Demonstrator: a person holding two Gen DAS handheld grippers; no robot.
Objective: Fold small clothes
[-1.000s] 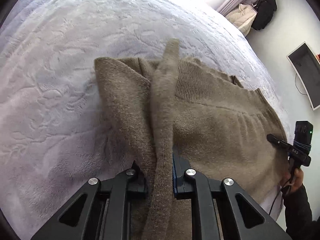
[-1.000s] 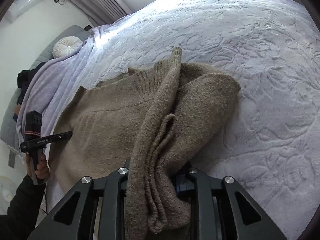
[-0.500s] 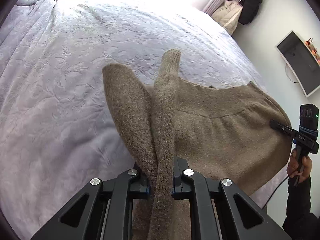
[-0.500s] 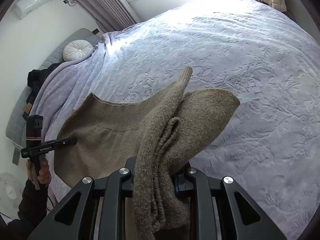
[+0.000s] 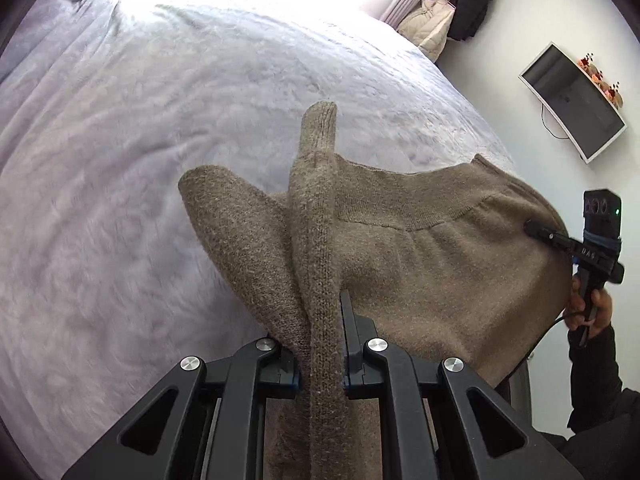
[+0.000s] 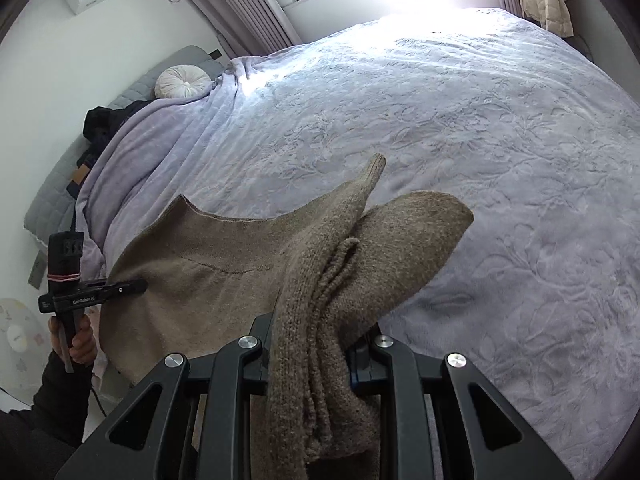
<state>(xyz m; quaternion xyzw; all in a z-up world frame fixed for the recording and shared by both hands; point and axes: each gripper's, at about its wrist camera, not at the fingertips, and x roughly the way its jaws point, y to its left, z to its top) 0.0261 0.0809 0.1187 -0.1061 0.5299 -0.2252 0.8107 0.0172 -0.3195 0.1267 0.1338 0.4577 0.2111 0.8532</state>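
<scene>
A brown knitted sweater [image 5: 432, 264] hangs in the air above the bed, stretched between both grippers. My left gripper [image 5: 320, 344] is shut on a bunched fold of it, with a sleeve and its ribbed cuff [image 5: 318, 128] sticking up past the fingers. In the right wrist view the same sweater [image 6: 208, 272] spreads to the left, and my right gripper [image 6: 312, 344] is shut on a thick bundle of its knit. Each gripper shows in the other's view: the right gripper [image 5: 536, 232] clamps the sweater's far edge, the left gripper [image 6: 138, 286] likewise.
The lavender embossed bedspread [image 6: 480, 128] covers the wide bed below. A round white cushion [image 6: 182, 82] and dark clothes [image 6: 106, 120] lie at the head end. A wall screen [image 5: 572, 100] and hanging coats [image 5: 452, 12] are at the right. A hand [image 5: 592, 312] holds the other gripper.
Both grippers rose and pulled back from the bed, lifting the sweater off the bedspread. It lay partly on the bed a second ago; now it hangs clear between them.
</scene>
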